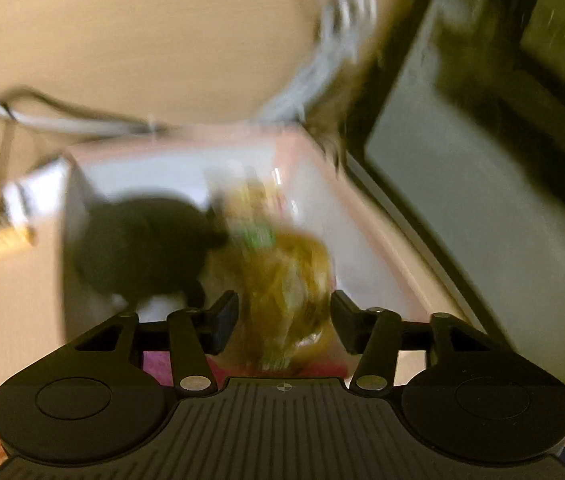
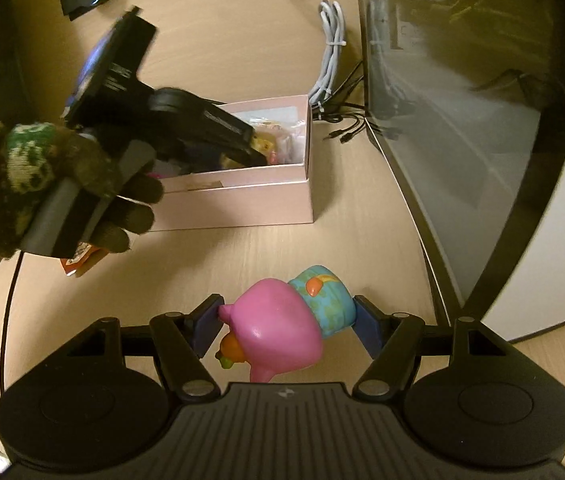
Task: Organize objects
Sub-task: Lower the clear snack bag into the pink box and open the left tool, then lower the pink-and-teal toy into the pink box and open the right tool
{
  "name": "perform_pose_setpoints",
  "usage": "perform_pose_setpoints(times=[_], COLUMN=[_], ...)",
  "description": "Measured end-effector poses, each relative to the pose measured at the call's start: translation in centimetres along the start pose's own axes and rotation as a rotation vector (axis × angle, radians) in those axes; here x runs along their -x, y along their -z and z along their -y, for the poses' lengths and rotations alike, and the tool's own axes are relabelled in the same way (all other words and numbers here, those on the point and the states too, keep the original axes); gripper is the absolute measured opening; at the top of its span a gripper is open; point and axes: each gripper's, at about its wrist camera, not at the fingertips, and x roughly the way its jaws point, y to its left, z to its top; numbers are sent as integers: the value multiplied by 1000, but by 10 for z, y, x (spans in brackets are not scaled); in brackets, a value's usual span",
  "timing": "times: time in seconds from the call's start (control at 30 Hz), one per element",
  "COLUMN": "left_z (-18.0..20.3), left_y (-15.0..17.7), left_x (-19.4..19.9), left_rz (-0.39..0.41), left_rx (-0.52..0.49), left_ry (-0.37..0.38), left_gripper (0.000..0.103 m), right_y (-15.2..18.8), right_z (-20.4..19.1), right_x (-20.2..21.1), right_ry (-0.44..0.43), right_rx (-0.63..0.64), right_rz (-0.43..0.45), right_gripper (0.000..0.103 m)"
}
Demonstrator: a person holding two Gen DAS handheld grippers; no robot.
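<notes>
Clamped between the blue pads of the right gripper (image 2: 285,326) is a pink toy (image 2: 282,332), a rubbery bird-like figure with an orange beak and a turquoise patterned part at one end; both pads press on it, one at each end. It hangs above the wooden desk (image 2: 222,252), on the near side of the pink box (image 2: 242,200) and well apart from it.

Beyond the toy, a gloved hand (image 2: 38,184) carries the left gripper (image 2: 252,152), its tips reaching over the box's open top. In the left wrist view, badly blurred, a crinkly yellow-green packet (image 1: 282,280) lies between that gripper's jaws above the box, but whether the pads pinch it or have let go I cannot tell.

Inside the box several small items already sit, among them something dark (image 1: 138,248). So the sorting looks partway done: the packet is at the box, the toy is not yet in. Behind the box, a bundled white cable (image 2: 332,40) lies on the desk.
</notes>
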Motion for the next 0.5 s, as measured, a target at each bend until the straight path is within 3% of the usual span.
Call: perform_pose_setpoints(times=[0.1,0.27,0.37,0.5], left_z=[-12,-45,-71,-108], left_y=[1,29,64,117], left_x=[39,102,129,158], left_rz=[136,220,220,156], left_rx=[48,143,207,306], left_ry=[26,33,1,-78], left_gripper=[54,54,54,54], right_y=[-2,-5,-15,-48], right_z=[-3,-10,-16,-28], right_x=[-6,-18,-23,-29], right_ry=[3,3,0,-8], right_rx=[21,67,94,153], right_rz=[-12,-38,-24,46], right_gripper=[70,70,70,70])
